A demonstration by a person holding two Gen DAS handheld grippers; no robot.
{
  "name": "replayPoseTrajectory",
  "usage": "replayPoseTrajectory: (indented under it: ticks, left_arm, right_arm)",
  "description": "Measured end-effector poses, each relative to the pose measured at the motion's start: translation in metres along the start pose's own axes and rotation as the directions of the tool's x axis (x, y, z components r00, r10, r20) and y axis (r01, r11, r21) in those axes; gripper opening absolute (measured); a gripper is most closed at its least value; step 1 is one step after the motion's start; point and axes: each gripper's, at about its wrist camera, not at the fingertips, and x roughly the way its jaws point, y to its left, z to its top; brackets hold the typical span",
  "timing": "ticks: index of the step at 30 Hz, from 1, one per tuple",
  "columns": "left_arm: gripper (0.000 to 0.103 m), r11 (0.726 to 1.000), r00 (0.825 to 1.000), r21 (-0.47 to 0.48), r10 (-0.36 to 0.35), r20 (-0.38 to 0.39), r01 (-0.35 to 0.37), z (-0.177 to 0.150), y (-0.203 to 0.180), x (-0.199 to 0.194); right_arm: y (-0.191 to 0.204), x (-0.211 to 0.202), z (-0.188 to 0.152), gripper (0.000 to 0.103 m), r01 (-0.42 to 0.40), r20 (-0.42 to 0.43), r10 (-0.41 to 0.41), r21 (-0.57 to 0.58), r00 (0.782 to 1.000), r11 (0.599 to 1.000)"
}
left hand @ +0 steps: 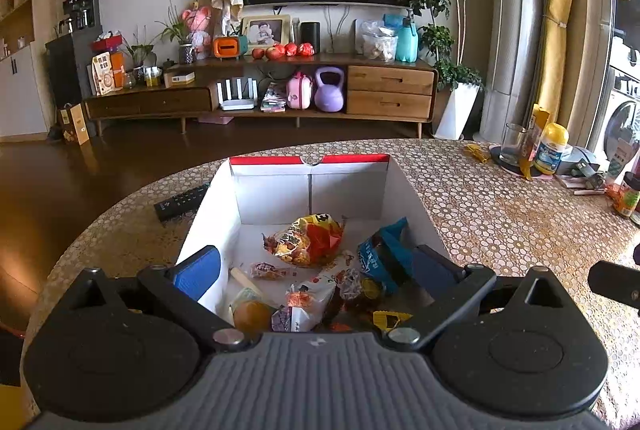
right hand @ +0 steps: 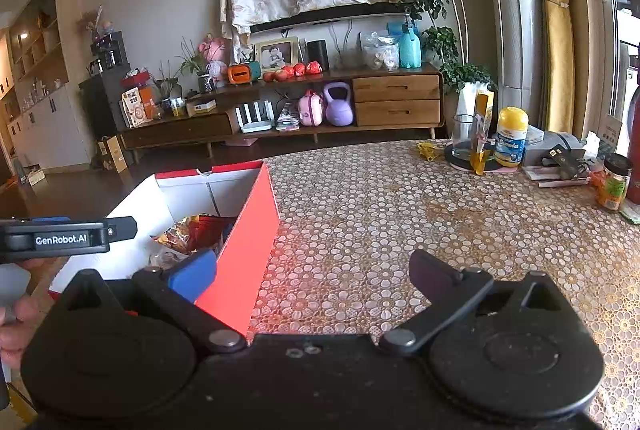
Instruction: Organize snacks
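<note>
We hold the left gripper released over the snack-filled box; our right gripper hangs released above the tabletop.

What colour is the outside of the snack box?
Red outside, white inside. The box shows its red side wall best in the right wrist view.

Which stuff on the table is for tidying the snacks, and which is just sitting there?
For the job:
- red box
- orange snack bag
- blue packet
- small wrapped sweets

Just lying about:
- remote control
- glass
- yellow-capped bottle
- jar
</note>
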Motion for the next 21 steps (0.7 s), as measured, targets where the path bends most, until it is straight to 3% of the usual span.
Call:
replayPoseTrajectory:
  ticks: [21]
  left_arm:
    - [0.103, 1.0, 1.0, 0.015, -0.009, -0.004, 0.009, 0.0001, -0.0025, -0.0012]
  right_arm:
    - [-0.0067, -0.0023, -0.0053, 0.103, 0.028, -0.006, -0.028, 0.027, 1.0, 0.999]
